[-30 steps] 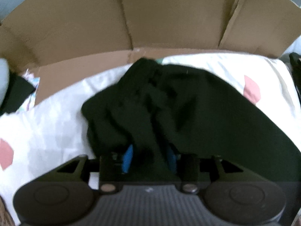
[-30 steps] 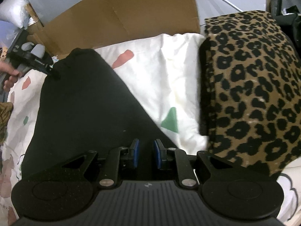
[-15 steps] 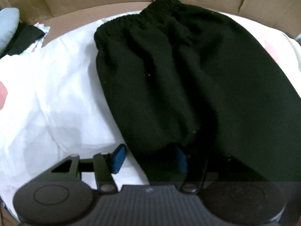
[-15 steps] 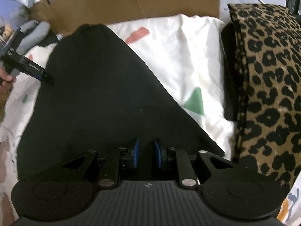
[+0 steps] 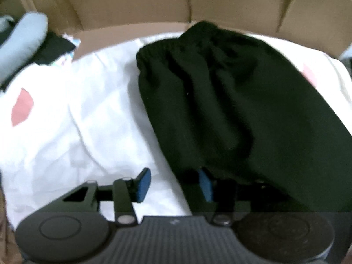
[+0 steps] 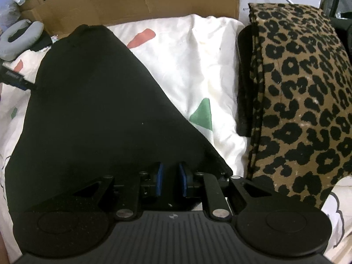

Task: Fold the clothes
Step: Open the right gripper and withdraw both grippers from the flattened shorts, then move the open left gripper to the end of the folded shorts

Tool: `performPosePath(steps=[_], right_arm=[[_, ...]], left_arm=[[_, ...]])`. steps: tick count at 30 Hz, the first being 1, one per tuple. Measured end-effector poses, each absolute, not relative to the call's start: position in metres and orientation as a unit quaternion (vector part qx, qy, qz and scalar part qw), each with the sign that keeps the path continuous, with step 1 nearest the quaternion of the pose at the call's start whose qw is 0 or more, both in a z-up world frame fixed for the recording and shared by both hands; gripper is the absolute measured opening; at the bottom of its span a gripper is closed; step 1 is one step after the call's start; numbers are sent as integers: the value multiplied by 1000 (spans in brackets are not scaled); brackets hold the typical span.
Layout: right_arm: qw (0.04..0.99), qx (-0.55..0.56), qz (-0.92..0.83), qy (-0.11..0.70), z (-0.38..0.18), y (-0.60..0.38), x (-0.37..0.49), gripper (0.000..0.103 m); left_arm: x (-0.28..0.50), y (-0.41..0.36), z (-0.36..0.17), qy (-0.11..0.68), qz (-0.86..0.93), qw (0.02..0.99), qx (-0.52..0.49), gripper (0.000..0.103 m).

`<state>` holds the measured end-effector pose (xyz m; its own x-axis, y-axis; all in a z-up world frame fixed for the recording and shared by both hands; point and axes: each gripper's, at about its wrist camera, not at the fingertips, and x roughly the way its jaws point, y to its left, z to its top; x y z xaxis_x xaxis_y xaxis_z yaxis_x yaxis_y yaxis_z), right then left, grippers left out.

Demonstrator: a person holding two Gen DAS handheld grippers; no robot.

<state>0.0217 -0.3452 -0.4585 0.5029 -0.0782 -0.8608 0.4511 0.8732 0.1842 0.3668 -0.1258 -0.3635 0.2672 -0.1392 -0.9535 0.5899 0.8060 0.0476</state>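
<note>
A black garment (image 5: 231, 110) with a gathered waistband lies spread on a white sheet (image 5: 77, 121). My left gripper (image 5: 175, 183) sits at its near left edge, and its jaws are closing. The left pad hangs bare over the sheet, and the right pad is half hidden under the cloth's edge. In the right wrist view the same black garment (image 6: 92, 110) fans out from my right gripper (image 6: 172, 179), which is shut on its near corner with dark cloth between the blue pads. The left gripper (image 6: 19, 80) shows at the garment's far left edge.
A folded leopard-print cloth (image 6: 297, 99) lies on the right over a dark item. Cardboard walls (image 5: 176, 0) stand behind the bedding. A grey neck pillow (image 6: 19, 37) and dark clothes lie at the far left. The sheet bears pink and green shapes.
My left gripper let go of the bunched cloth, opened and slid left to the garment's edge. The garment now lies flatter. The right gripper kept its grip.
</note>
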Motion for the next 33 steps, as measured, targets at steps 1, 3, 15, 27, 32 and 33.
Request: performPosePath(steps=[1,3,15,27,32,33], right_arm=[[847,198,-158,468,-456,-345,21,25],[849,201,-163,460,-451,-346,20,35],[865,208,-114,441,-428,-334,24,71],[866,169,-78,464,-402,-312,30,74],[867,164,-63,466,-396,-301,37,74],[868,164,-59,466,-395,-298,38,74]], left_arm=[[359,-122,-357,556,-244,769,197,53],[349,-110,-347,548,-253,775,189,66],[268,-44,-295,487,-267,824,115,89],[226,-10,-314,498,-278,819,68,79],[207,0,-345,539,-305,785,12,78],[204,0,-354,552,-306,776,8,73]])
